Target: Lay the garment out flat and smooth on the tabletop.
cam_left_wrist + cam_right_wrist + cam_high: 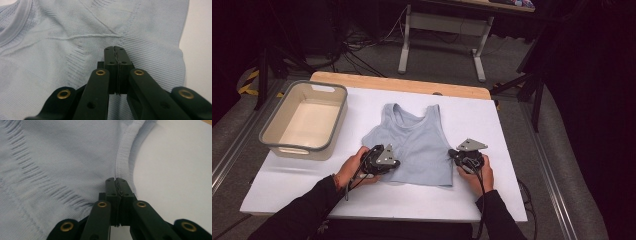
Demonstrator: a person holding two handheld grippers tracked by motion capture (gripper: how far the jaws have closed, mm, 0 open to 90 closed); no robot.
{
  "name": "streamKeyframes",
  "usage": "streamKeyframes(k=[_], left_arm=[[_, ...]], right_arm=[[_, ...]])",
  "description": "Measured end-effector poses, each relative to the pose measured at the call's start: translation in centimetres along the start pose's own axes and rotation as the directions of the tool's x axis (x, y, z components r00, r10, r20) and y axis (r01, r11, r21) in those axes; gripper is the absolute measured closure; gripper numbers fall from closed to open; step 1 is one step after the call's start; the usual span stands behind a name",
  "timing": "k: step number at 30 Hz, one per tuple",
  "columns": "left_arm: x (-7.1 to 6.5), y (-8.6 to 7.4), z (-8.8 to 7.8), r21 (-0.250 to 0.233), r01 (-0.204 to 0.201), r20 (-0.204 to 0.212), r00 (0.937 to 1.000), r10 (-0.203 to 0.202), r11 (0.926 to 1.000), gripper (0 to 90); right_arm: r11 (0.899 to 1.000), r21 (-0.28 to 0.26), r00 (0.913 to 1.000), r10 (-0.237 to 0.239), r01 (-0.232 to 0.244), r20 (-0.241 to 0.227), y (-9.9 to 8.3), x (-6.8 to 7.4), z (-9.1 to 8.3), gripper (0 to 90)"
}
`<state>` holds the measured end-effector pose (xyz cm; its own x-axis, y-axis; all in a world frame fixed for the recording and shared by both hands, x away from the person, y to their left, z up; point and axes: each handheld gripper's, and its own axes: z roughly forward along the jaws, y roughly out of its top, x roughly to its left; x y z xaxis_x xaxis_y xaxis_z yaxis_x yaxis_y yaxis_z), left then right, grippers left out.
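Two forearms in dark sleeves are reaching in from the near edge of the white table [287, 185], each hand holding a gripper. Between them a pale blue tank top [414, 145] is lying flat, neckline pointing away from the person, its long axis running front to back. Left gripper [388, 159] is resting on the garment's left side with jaws pressed together, apparently pinching fabric; right gripper [457, 152] is doing the same at the right armhole seam. Bare tabletop is lying open on both sides, and a grey bin [337, 120] is standing well apart at far left.
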<state>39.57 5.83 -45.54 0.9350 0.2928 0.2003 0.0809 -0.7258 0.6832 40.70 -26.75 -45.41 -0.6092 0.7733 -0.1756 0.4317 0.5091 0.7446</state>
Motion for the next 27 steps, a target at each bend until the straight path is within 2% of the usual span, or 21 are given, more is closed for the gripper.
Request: streamKeyframes(k=[3, 8, 10, 12, 16, 18, 21, 23, 27], left_arm=[[-0.1, 0.1, -0.4, 0.013, -0.009, -0.009, 0.9999, 0.009, 0.9999, 87.9], [0.3, 0.4, -3.2, -0.083, -0.009, -0.038, 0.9992, 0.005, 0.9965, 87.2], [0.4, 0.3, -4.0, -0.099, -0.004, -0.044, 0.999, 0.0, 0.9951, 87.1], [0.2, 0.1, -4.5, -0.102, -0.012, -0.049, 0.9988, 0.007, 0.9947, 87.6], [-0.2, -0.6, -5.5, -0.112, -0.008, -0.061, 0.9982, 0.001, 0.9937, 87.2], [-0.5, -1.1, -5.9, -0.111, -0.008, -0.071, 0.9975, 0.0, 0.9938, 86.3], [-1.0, -1.9, -6.6, -0.144, -0.016, -0.091, 0.9958, 0.002, 0.9895, 86.7], [-1.3, -2.4, -6.9, -0.145, -0.026, -0.115, 0.9934, 0.009, 0.9891, 86.8], [-1.4, -3.4, -7.0, -0.133, 0.001, -0.118, 0.9929, -0.017, 0.9911, 84.7]], right_arm=[[1.0, -0.001, 0.9999, 0.001, -0.001, 0.01, 0.1, -0.1, -0.2, 88.8], [0.999, -0.043, 0.9998, -0.002, 0.003, 0.018, 0.5, 0.1, -1.2, 88.0], [0.997, -0.079, 0.9999, 0.008, -0.007, 0.015, 0.8, 0.1, -1.9, 87.8], [0.994, -0.108, 0.9999, 0.01, -0.01, 0.004, 1.1, 0.3, -2.5, 87.8], [0.992, -0.128, 0.9999, -0.011, 0.01, -0.008, 1.6, 0.9, -3.0, 87.8], [0.991, -0.129, 0.9996, -0.023, 0.02, -0.016, 1.7, 1.2, -3.0, 87.7], [0.991, -0.127, 0.9991, -0.033, 0.03, -0.026, 1.7, 1.6, -2.9, 86.7], [0.991, -0.128, 0.9988, -0.04, 0.036, -0.028, 1.7, 1.7, -2.9, 86.4], [0.991, -0.127, 0.9987, -0.045, 0.041, -0.027, 1.7, 1.9, -2.8, 85.8]])
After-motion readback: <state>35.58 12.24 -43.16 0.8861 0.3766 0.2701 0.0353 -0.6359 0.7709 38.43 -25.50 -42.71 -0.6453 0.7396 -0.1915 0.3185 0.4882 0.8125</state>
